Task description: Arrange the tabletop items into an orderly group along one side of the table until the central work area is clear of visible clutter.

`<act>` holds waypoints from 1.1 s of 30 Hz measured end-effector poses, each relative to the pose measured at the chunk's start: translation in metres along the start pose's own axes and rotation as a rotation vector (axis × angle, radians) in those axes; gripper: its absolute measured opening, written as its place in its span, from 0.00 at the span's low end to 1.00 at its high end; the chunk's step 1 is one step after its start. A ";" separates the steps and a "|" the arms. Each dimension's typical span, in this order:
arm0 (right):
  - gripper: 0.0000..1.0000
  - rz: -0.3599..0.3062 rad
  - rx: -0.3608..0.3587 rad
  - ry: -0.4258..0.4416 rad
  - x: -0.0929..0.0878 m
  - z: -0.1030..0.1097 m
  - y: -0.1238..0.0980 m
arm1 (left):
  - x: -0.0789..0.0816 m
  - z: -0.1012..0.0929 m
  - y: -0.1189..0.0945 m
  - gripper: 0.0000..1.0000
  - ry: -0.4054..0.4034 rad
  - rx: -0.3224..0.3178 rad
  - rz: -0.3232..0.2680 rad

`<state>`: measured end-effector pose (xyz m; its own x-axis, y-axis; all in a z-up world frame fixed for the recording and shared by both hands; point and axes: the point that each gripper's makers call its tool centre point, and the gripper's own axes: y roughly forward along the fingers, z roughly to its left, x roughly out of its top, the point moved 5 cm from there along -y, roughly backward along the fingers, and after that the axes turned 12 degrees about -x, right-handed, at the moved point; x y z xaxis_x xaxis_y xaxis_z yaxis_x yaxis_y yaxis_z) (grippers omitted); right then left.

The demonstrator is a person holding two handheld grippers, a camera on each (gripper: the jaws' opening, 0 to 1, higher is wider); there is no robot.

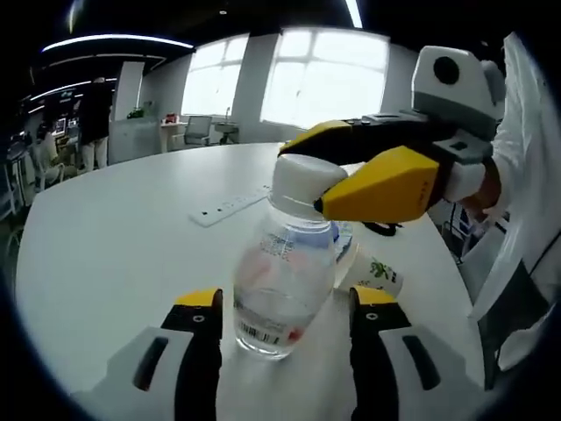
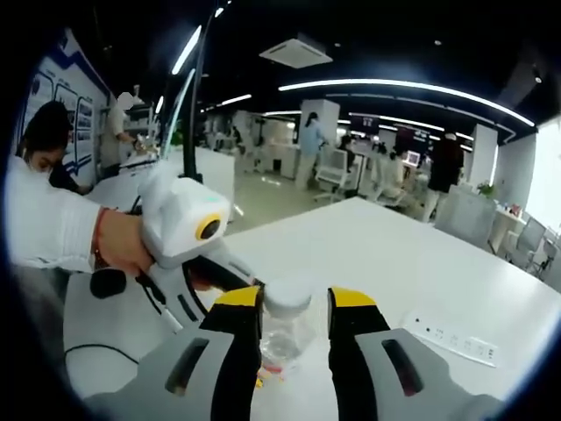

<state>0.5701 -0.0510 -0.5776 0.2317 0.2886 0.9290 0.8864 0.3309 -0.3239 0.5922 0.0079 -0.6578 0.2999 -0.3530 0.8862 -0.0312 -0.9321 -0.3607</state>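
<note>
A clear plastic bottle [image 1: 285, 281] with a white cap [image 1: 302, 175] stands upright on the white table [image 1: 105, 246]. In the left gripper view my left gripper [image 1: 285, 303] is open, its yellow-tipped jaws flanking the bottle's base with a gap on each side. My right gripper [image 1: 305, 175] reaches in from the right and is shut on the cap. In the right gripper view the cap [image 2: 287, 296] sits between the jaws of the right gripper [image 2: 295, 298]. The left gripper [image 2: 223, 276], held by a hand, comes in from the left, its tips hidden.
A white power strip [image 1: 232, 206] [image 2: 451, 338] lies on the table behind the bottle. A small white bottle with a green label [image 1: 379, 272] lies on its side to the right. A black cable [image 2: 96, 351] runs along the table edge. Office desks, chairs and people stand far off.
</note>
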 end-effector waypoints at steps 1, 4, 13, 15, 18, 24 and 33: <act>0.28 0.000 -0.001 0.001 0.000 -0.001 -0.001 | 0.000 -0.001 -0.001 0.60 -0.002 0.004 -0.001; 0.31 -0.002 -0.005 0.005 0.002 -0.004 -0.003 | 0.001 -0.003 -0.004 0.60 -0.004 0.011 -0.004; 0.30 -0.014 0.002 0.011 0.006 -0.008 -0.012 | 0.004 -0.009 -0.011 0.61 -0.006 0.035 -0.014; 0.30 -0.015 0.000 0.006 0.006 -0.009 -0.013 | 0.005 -0.010 -0.011 0.61 -0.008 0.040 -0.021; 0.31 -0.013 0.005 0.008 0.005 -0.010 -0.014 | 0.005 -0.011 -0.013 0.61 -0.010 0.044 -0.026; 0.39 -0.019 0.089 -0.010 0.006 -0.001 -0.012 | 0.007 -0.015 -0.017 0.61 -0.013 0.053 -0.031; 0.47 -0.024 0.182 -0.031 0.011 -0.002 -0.008 | 0.011 -0.019 -0.024 0.63 -0.014 0.073 -0.044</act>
<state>0.5664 -0.0518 -0.5648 0.1967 0.3050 0.9318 0.8036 0.4944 -0.3315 0.5780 0.0249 -0.6342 0.3130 -0.3104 0.8976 0.0519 -0.9381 -0.3425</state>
